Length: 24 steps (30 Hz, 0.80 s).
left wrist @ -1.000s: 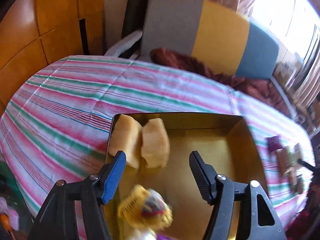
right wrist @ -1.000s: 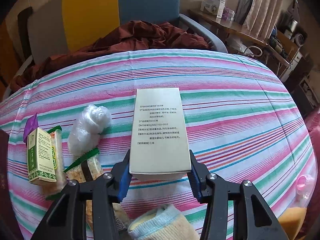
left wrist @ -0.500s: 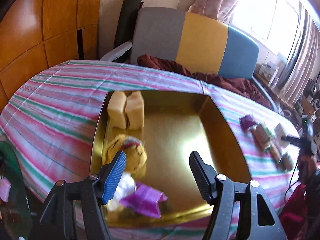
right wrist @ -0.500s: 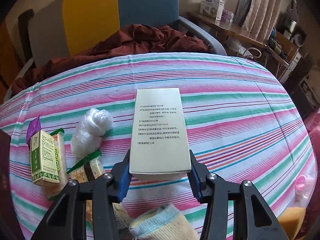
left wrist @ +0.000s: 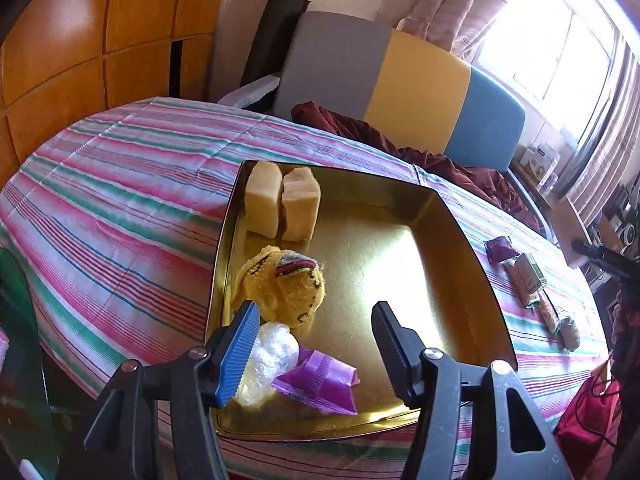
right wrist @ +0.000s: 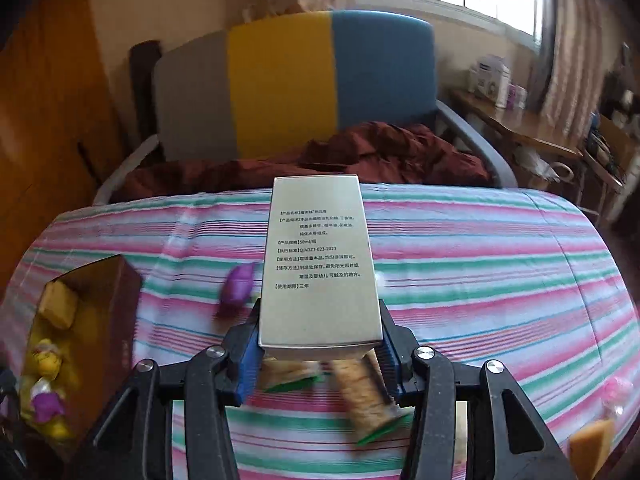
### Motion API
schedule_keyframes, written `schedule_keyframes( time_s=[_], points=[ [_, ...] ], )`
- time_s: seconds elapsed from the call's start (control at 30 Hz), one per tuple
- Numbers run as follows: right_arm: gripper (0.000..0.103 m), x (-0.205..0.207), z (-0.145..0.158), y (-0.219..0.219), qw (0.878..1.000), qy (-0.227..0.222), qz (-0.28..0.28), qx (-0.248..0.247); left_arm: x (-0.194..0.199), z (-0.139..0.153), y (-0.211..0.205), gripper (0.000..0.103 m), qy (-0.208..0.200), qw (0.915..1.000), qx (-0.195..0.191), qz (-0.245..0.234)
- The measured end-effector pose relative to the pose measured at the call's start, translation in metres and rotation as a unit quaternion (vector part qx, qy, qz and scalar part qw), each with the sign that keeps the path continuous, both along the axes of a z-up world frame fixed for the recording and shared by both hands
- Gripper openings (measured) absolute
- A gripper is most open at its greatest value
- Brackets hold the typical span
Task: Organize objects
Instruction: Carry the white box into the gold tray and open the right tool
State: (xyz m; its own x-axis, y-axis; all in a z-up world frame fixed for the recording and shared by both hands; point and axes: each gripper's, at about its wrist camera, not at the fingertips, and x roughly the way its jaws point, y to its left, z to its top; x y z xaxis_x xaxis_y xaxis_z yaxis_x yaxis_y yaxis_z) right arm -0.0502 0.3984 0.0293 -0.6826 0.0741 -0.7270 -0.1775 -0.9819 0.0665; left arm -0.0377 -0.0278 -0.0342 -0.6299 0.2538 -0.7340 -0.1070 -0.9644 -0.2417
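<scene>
Blur smears the snack packets (right wrist: 366,394) under the right gripper (right wrist: 320,354) clenching the white box (right wrist: 319,268), while the empty left gripper (left wrist: 314,346), jaws closing, alone shows the gold tray's (left wrist: 460,240) floor.

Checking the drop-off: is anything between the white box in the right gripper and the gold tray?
Nothing visible blocks it. The right gripper holds the white box above the striped cloth; only a purple packet lies low on the cloth toward the gold tray, whose right half is bare.
</scene>
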Motion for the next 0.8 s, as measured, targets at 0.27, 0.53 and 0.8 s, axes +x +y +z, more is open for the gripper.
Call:
schedule_keyframes(
  time_s=[0.27,0.53,0.8],
  points=[
    [0.050,-0.030,-0.012,-0.189,0.980,-0.031,0.198,-0.013,0.000,-0.006,-0.022,0.058,0.000,0.9993,0.031,0.020],
    [0.050,-0.066,-0.091,-0.281,0.968,-0.128,0.208,-0.050,-0.001,-0.009,-0.035,0.058,0.005,0.9986,0.043,0.031],
    [0.054,-0.072,-0.109,-0.310,0.957,-0.149,0.225,-0.105,-0.005,-0.016,-0.046,0.058,-0.001,0.9980,0.037,0.050]
  ],
)
